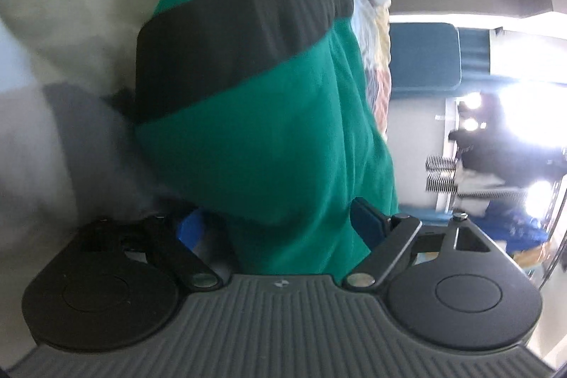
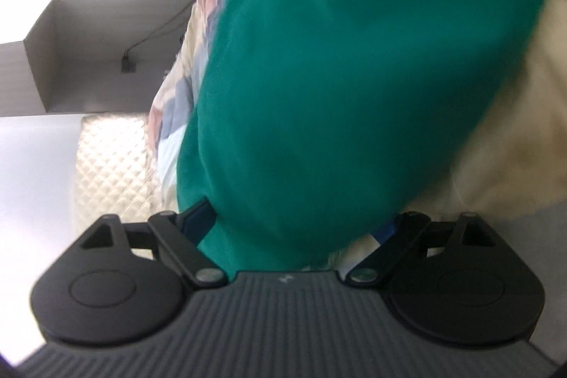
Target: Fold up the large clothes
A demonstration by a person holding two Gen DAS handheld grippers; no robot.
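Cream bedding (image 1: 71,6) carries the green garment (image 1: 276,137), its long axis running straight away from both tongs. Left gripper (image 1: 280,229) and right gripper (image 2: 297,229) gape wide, cloth between unpressed fingers (neither nearer).

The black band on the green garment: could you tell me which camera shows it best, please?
The left wrist view: the black band crosses the green garment in full. The right wrist view shows only plain green cloth, blurred, with no band visible.
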